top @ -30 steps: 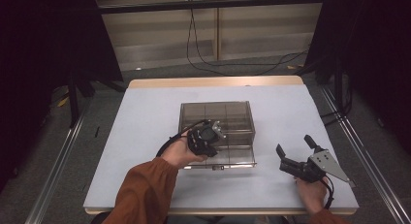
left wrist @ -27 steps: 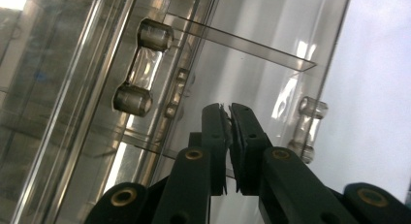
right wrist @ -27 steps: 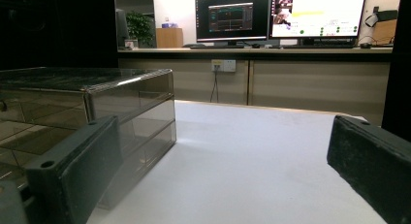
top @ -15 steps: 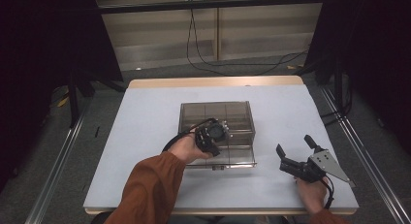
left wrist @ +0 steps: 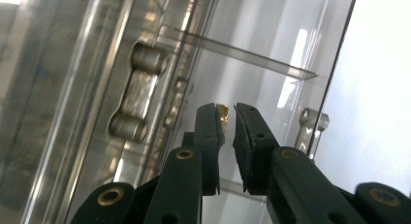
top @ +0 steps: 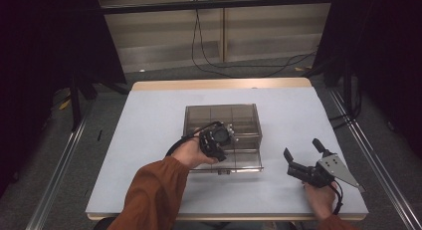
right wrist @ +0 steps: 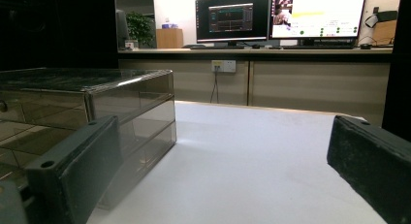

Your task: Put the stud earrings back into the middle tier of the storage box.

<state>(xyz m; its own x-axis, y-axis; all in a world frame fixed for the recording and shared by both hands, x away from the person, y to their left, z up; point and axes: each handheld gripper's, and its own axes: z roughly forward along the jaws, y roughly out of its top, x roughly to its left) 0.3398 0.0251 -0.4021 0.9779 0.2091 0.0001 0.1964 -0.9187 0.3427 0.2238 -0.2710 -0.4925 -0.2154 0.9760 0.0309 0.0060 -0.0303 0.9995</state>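
Observation:
A smoky clear plastic drawer box (top: pixel 221 115) stands mid-table with its lower drawer (top: pixel 246 163) pulled out toward me. My left gripper (top: pixel 219 138) points down into that drawer. In the left gripper view its jaws (left wrist: pixel 229 110) have just been opening and stand a narrow gap apart. A tiny golden piece (left wrist: pixel 223 111) sits at their tips, and the pads do not press on it. My right gripper (top: pixel 301 147) rests on the table at the front right, wide open with nothing between its jaws (right wrist: pixel 218 146). The box (right wrist: pixel 97 98) lies to its left.
The white table (top: pixel 149 120) has bare room left, right and behind the box. The drawer's clear dividers (left wrist: pixel 242 52) and a hinge-like fitting (left wrist: pixel 138 95) lie close around the left jaws. Cables hang beyond the far edge; a desk with monitors (right wrist: pixel 281 18) stands farther off.
The left hand has drifted slightly to the right over the drawer. The right gripper has not moved.

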